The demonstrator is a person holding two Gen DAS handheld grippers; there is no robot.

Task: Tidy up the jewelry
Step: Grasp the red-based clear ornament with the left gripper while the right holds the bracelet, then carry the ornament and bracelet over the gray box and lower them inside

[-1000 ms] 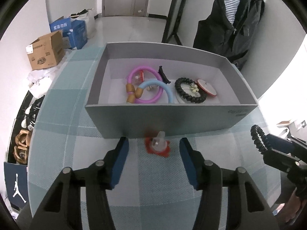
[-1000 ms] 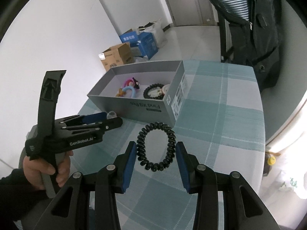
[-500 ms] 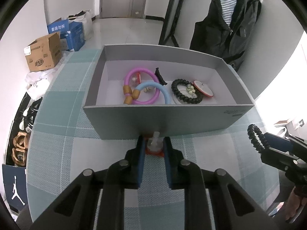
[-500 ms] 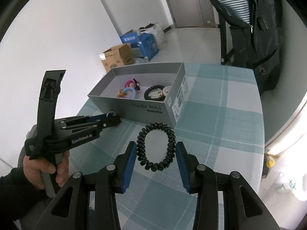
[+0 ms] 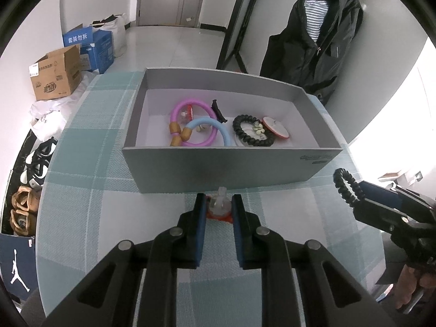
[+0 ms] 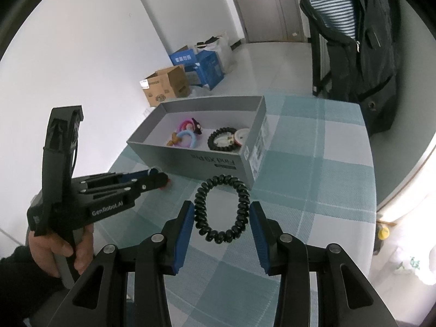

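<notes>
Left gripper [image 5: 217, 209] pinches a small clear-and-red trinket [image 5: 219, 203], perhaps an earring, on the table [image 5: 109, 218] just near of the grey box [image 5: 218, 171]; right gripper [image 6: 222, 218] holds a black coil band [image 6: 222, 209] above the table; lift the trinket straight up, clear the near wall, then release inside.

Black gripper frames [image 6: 81, 199] lettered "GenRobot.AI", blue-padded fingers [image 6: 184, 234], silver pivot screws, dark sleeve [image 6: 16, 280].
</notes>
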